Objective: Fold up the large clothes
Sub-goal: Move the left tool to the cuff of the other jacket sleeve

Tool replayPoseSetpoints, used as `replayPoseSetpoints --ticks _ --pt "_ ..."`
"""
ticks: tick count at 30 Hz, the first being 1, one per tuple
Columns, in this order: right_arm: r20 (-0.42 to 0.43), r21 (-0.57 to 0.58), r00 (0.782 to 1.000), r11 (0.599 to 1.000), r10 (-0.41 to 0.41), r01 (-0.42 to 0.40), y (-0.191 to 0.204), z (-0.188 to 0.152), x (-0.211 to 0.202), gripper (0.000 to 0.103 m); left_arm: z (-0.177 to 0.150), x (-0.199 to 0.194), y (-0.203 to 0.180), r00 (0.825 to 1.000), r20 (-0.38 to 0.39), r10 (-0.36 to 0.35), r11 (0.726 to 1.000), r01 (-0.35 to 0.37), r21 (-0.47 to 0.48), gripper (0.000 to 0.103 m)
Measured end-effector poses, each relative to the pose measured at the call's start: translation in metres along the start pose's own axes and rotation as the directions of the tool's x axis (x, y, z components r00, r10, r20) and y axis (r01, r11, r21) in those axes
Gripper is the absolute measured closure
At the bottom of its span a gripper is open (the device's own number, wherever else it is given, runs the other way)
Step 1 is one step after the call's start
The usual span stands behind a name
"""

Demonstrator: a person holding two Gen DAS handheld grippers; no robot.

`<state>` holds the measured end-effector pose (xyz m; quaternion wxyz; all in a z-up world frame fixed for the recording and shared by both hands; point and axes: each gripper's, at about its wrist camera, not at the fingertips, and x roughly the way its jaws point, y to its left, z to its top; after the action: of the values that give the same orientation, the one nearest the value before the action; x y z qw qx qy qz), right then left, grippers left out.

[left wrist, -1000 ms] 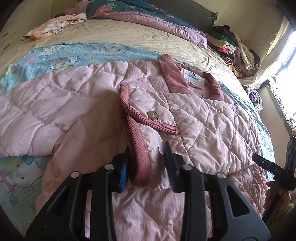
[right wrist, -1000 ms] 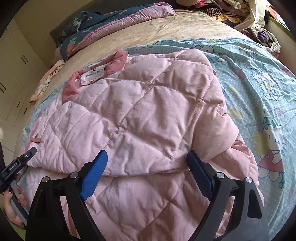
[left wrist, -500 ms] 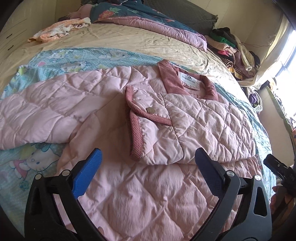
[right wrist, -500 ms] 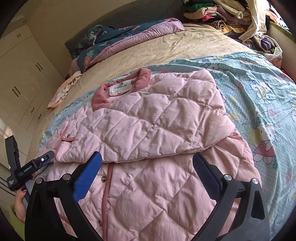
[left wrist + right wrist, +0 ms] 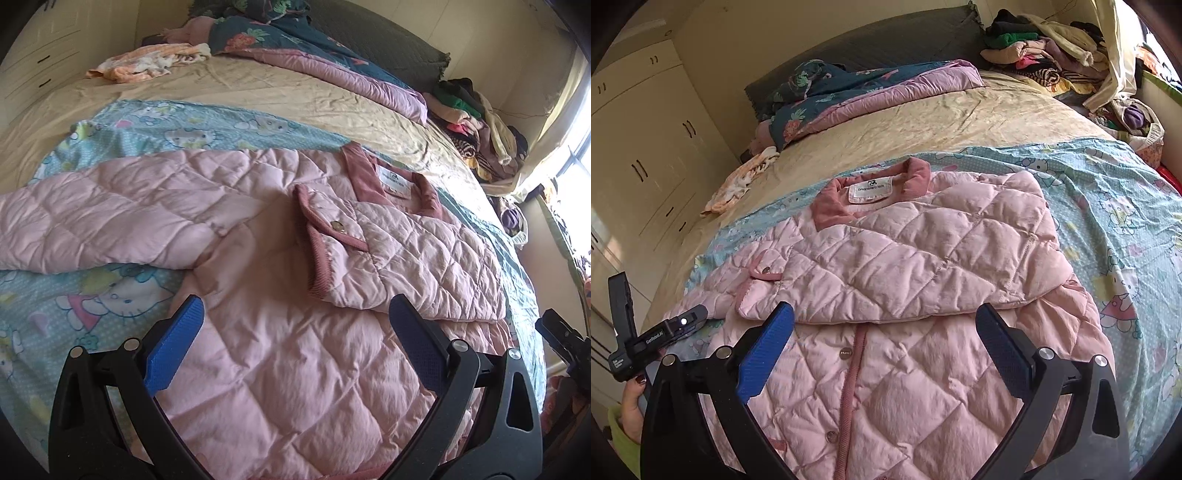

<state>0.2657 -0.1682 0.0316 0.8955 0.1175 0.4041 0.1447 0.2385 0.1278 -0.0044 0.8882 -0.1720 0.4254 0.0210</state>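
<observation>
The bed (image 5: 258,92) is carrying a pink quilted jacket (image 5: 923,258), lying flat with one sleeve folded across its chest. Only the left view is showing the other sleeve (image 5: 92,218) stretching outward. The left tool (image 5: 295,347) and right tool (image 5: 882,347) are both hovering spread wide, pinching nothing.

Left gripper (image 5: 295,325): jaws spread wide, nothing between blue pads (image 5: 173,350), tips angled downward, clear of fabric below. Its black body also shows at left edge of right wrist view, held by hand (image 5: 631,406) with dark-painted nails, green sleeve cuff at wrist.

Right gripper (image 5: 884,332): jaws spread wide, blue pads (image 5: 764,350) empty, tips pitched downward, touching nothing. Part of its black frame shows at right edge of left wrist view.
</observation>
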Motion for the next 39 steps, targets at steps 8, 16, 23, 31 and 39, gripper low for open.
replayPoseSetpoints --ticks 8,16,23,31,39 --pt "-0.002 -0.061 1.0 0.998 0.017 -0.017 0.033 0.0 0.001 0.005 -0.002 -0.017 0.029 0.999 0.022 -0.03 0.997 0.031 -0.067 0.009" --pt "-0.02 -0.127 0.999 0.991 0.04 -0.042 0.07 0.0 0.009 0.005 -0.006 -0.027 0.051 0.999 0.041 -0.003 0.995 0.007 -0.097 0.009" --pt "-0.019 -0.181 0.998 0.982 0.057 -0.059 0.102 -0.003 0.014 0.005 -0.009 -0.036 0.081 0.998 0.066 0.0 0.985 0.011 -0.17 0.009" --pt "-0.044 -0.237 0.996 0.968 0.08 -0.088 0.137 -0.005 0.026 0.005 -0.013 -0.039 0.108 0.997 0.074 0.026 0.977 -0.009 -0.214 0.009" --pt "-0.07 -0.281 0.992 0.952 0.105 -0.12 0.172 -0.006 0.043 0.005 -0.017 -0.038 0.139 0.996 0.072 0.052 0.963 -0.031 -0.269 0.009"
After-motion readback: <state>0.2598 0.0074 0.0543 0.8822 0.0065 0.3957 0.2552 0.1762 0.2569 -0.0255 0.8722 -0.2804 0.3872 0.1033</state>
